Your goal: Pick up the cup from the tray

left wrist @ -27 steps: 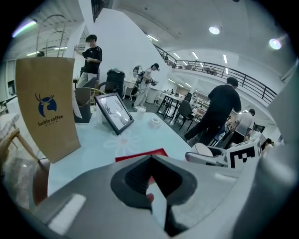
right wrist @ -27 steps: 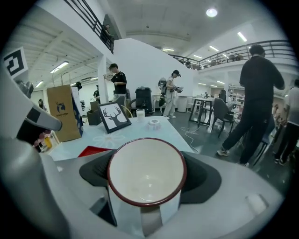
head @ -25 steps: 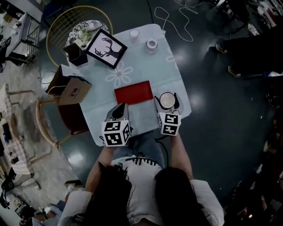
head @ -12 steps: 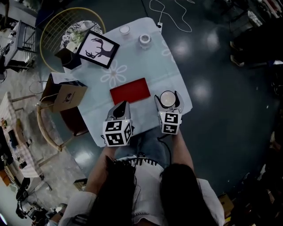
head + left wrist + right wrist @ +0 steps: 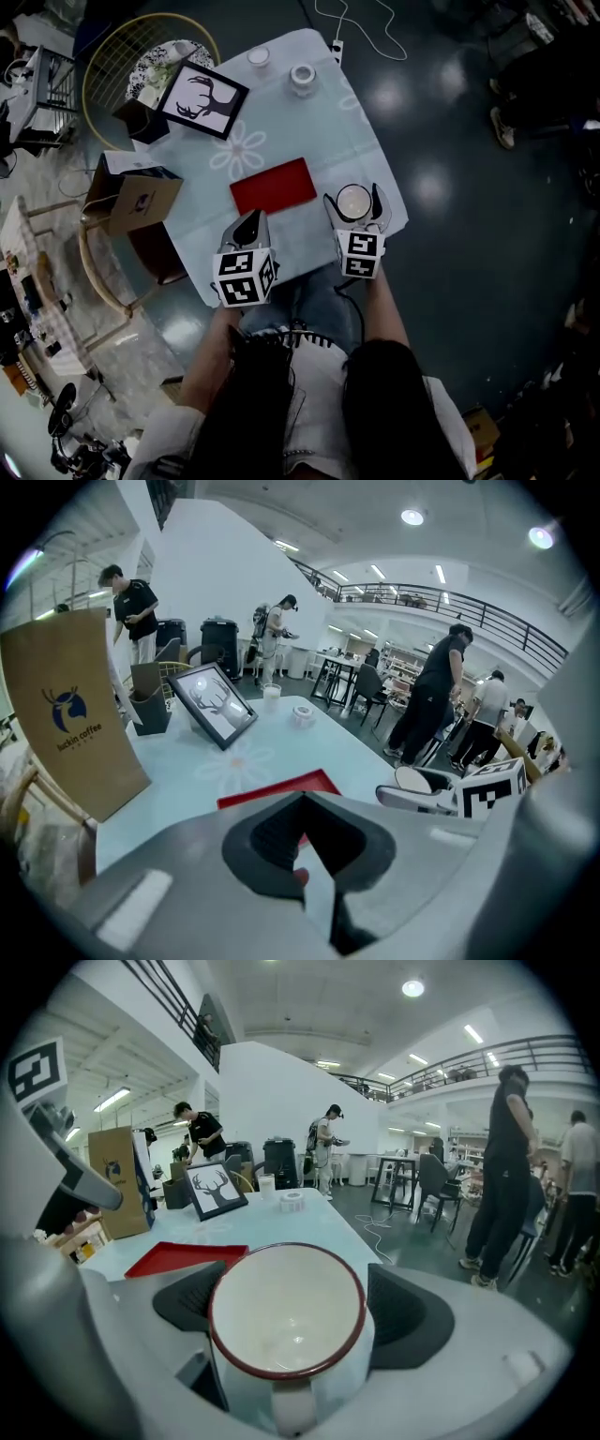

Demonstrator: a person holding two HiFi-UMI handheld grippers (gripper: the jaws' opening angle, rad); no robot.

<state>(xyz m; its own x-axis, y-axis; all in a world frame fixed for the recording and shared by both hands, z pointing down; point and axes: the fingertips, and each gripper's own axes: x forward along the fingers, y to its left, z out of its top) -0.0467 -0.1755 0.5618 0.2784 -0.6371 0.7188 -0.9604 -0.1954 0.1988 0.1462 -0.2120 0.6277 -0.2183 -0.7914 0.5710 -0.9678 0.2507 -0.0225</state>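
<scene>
The cup point(image 5: 286, 1312), white with a dark red rim and empty, stands on the pale surface point(image 5: 309, 122) just right of the red tray point(image 5: 274, 186). It sits loosely between the right gripper's point(image 5: 354, 204) jaws, which have just been opening. The left gripper point(image 5: 305, 841) is closed on nothing.

**Bag** point(image 5: 70, 714), brown paper, at my left: a dark blue deer-head emblem with the words "luckin coffee" beneath it in small lower-case letters. These are legible in my left gripper view. In my right gripper view and the head view the same emblem shows only as a blue patch, its words too small to read.

**Left cube** point(image 5: 246, 278) and **right cube** point(image 5: 359, 255), which I carry: black-and-white square markers on each visible face, coded block patterns without letters or digits. One such marker shows again at the upper left of my right gripper view.
</scene>
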